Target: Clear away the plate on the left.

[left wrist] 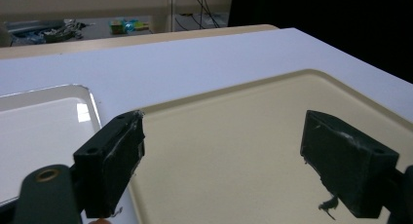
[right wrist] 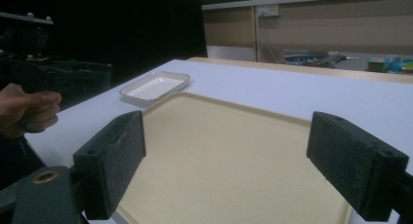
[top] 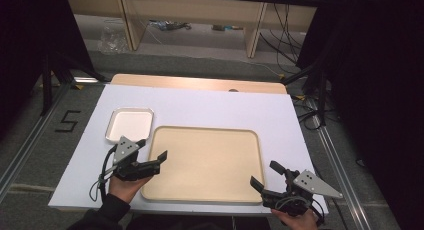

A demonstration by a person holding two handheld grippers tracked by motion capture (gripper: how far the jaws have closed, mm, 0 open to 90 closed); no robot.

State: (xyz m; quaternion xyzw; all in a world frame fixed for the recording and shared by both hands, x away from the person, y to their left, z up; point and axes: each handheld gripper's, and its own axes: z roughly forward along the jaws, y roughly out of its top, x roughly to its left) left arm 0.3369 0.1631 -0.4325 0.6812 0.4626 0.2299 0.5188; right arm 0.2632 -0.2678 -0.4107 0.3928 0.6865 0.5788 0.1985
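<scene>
At table centre, we flank the beige tray (top: 205,162) with both grippers spread wide and empty.

Our left gripper (top: 154,160) hovers at the tray's nine o'clock edge and our right gripper (top: 265,177) near its four o'clock corner. We judge the tray stiff, light and rather slick; its raised rim is the place to pinch, one jaw inside, one outside. The white dish (top: 130,124) sits just beside the tray's ten o'clock corner, so room is tight there, while the white table (top: 210,102) lies open toward twelve and three o'clock.
</scene>
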